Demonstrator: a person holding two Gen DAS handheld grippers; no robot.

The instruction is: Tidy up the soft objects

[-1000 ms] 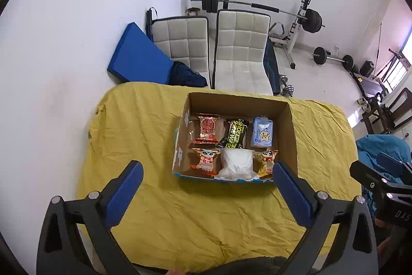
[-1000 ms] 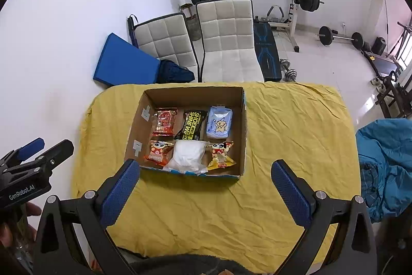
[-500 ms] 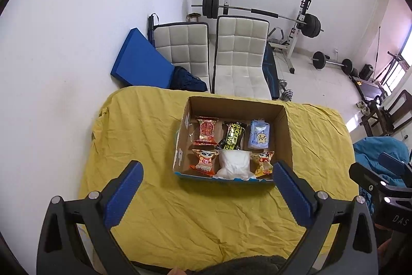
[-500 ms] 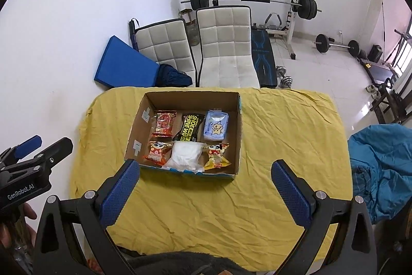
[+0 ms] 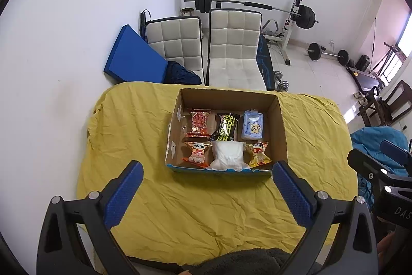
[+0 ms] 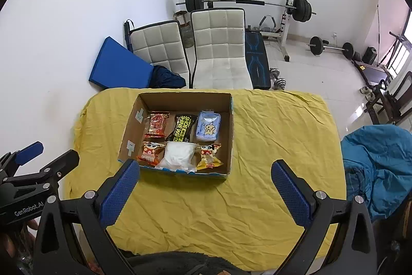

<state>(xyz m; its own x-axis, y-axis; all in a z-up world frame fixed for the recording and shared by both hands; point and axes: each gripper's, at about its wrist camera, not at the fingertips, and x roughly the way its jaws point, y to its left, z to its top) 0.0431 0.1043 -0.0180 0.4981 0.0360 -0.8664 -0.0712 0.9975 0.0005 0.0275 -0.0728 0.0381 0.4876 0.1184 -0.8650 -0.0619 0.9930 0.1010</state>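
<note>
A cardboard box (image 5: 281, 120) (image 6: 132, 117) stands on the yellow-covered table (image 5: 134, 120) (image 6: 278, 125). Inside lie a red snack packet (image 5: 198, 122), a black wipes packet (image 5: 226, 130), a pale blue tissue packet (image 5: 252, 126), an orange snack packet (image 5: 197, 151), a white soft bag (image 5: 228, 156) and a yellow snack packet (image 5: 258, 155). My left gripper (image 5: 207, 193) is open and empty, held high above the table's near side. My right gripper (image 6: 206, 191) is open and empty, likewise back from the box.
Two white chairs (image 5: 233, 48) and a blue mat (image 5: 131, 61) stand behind the table by the wall. Weight benches and barbells (image 6: 257, 3) fill the room behind. A blue cloth heap (image 6: 378, 161) lies right of the table.
Both grippers have drawn back and risen, so the box and table look smaller and farther. Both stay open and empty. The box contents have not moved.
</note>
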